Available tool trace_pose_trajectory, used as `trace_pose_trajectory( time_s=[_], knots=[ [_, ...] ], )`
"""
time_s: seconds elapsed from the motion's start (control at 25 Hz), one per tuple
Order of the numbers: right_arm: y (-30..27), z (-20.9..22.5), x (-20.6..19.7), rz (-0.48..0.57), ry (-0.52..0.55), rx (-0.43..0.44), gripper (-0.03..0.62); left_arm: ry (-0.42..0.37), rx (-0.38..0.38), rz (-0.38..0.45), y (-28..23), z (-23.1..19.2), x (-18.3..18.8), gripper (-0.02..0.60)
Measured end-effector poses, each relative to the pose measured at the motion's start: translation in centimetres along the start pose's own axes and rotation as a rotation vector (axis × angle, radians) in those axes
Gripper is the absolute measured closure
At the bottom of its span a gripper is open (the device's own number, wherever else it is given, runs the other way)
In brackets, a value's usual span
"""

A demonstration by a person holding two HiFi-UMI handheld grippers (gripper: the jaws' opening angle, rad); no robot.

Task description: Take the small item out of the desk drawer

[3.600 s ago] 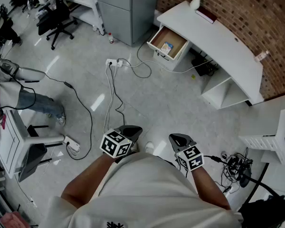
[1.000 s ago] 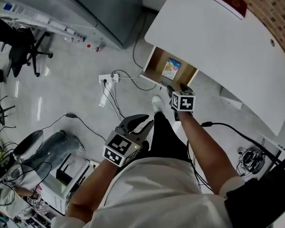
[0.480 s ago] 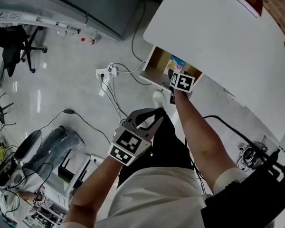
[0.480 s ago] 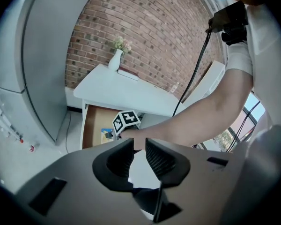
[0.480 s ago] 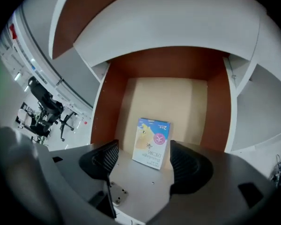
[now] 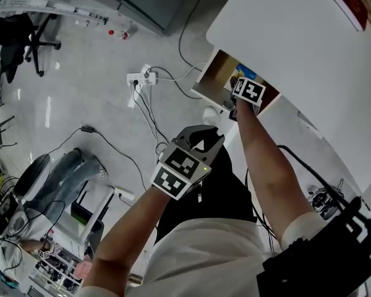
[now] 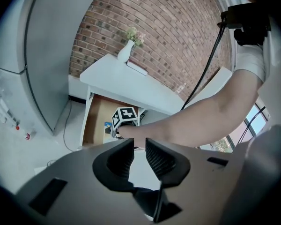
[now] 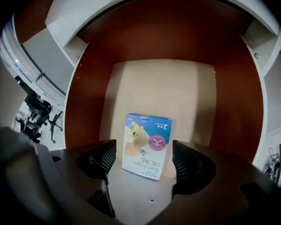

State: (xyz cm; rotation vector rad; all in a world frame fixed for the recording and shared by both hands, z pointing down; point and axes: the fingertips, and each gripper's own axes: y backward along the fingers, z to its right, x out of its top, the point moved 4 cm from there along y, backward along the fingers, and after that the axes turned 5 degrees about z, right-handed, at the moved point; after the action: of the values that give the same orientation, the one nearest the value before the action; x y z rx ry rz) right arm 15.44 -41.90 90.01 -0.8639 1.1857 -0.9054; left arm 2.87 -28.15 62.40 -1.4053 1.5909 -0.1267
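The right gripper (image 8: 143, 147) is inside the open drawer (image 8: 178, 93), jaws opening with the small box (image 8: 148, 142) between them, untouched, on the drawer floor. The left gripper (image 7: 139, 156) hangs near the person, jaws slightly apart, empty.

My right arm (image 6: 260, 159) is stretched forward, with its hand-held gripper (image 8: 141, 157) reaching into the drawer (image 6: 224, 73). Its jaws are opening wide, one on each side of the box (image 8: 147, 142), and the pads are clear of it. My left arm (image 6: 130, 228) is bent, holding its hand-held gripper (image 7: 139, 154) well short of the drawer. Those jaws stand a narrow gap apart with nothing between them.
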Motion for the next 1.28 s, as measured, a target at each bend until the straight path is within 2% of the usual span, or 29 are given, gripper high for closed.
trace_pose_trajectory(
  time_s=[0.2, 0.8, 1.04, 1.28],
  knots=[
    [-1.7, 0.0, -0.4, -0.020, -0.055, -0.035, 0.237, 0.030, 0.016, -0.006, 0.5, -1.2, -0.9, 0.499],
    [-3.8, -0.5, -0.4, -0.010, -0.042, -0.150, 0.232, 0.108, 0.068, 0.020, 2.1, -2.5, -4.0, 0.499],
    [-4.3, -1.0, -0.5, -0.039, -0.050, -0.177, 0.230, 0.127, 0.083, 0.032, 2.7, -3.2, -4.6, 0.499],
    [-4.5, -0.9, -0.6, -0.035, -0.048, -0.162, 0.230, 0.134, 0.096, 0.045, 3.4, -3.7, -5.2, 0.499]
  ],
)
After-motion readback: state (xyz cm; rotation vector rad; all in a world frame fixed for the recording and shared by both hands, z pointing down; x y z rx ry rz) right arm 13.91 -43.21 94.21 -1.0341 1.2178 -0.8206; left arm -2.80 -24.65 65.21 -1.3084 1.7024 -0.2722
